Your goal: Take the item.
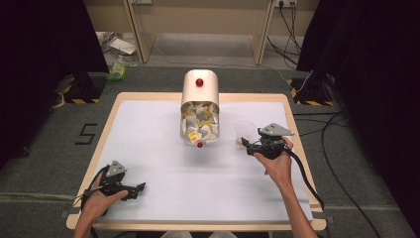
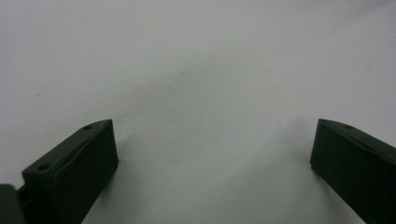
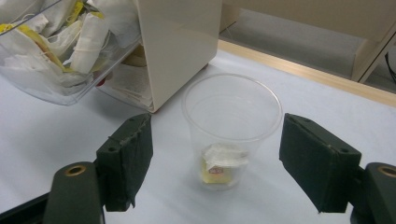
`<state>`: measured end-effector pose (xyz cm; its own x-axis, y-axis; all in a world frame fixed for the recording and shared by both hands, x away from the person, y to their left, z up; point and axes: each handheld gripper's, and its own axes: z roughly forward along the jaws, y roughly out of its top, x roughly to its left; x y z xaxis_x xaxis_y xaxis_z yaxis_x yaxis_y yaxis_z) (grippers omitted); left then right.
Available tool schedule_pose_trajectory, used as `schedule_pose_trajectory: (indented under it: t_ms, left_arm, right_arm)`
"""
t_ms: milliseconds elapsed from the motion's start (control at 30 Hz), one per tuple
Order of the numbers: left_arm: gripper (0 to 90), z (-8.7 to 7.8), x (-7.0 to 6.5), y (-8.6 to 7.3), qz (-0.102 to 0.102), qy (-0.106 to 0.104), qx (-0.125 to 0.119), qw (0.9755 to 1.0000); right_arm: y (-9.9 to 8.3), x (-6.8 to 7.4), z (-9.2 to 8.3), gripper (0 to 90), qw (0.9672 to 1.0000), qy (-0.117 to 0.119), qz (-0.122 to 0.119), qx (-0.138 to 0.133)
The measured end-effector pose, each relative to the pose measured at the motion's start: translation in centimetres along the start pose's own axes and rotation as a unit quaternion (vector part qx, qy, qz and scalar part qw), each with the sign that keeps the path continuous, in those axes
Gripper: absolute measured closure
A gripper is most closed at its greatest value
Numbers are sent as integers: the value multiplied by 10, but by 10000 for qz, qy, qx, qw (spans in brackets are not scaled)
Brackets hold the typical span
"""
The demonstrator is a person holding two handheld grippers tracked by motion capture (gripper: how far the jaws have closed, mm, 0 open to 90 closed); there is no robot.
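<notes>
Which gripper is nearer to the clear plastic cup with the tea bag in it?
Right. The right gripper is at the clear plastic cup, its open jaws either side of it without touching. The left gripper rests at the table's near left corner, far from the cup.

Dim, soft-focus frames (dark corners), faint shadows underneath.

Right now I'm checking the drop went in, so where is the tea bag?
The tea bag lies at the bottom of the clear plastic cup, which stands upright between the right gripper's open jaws, just right of the cream dispenser.
</notes>
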<state>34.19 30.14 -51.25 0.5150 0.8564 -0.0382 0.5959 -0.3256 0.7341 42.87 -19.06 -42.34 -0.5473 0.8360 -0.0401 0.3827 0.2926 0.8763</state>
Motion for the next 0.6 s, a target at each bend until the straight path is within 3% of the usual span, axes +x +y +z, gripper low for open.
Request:
schedule_pose_trajectory:
  t_ms: [600]
  left_arm:
    - [0, 0, 0, 0, -1, -2, 0, 10000]
  right_arm:
    - [-14, 2, -11, 229, 9999, 25, -29, 119]
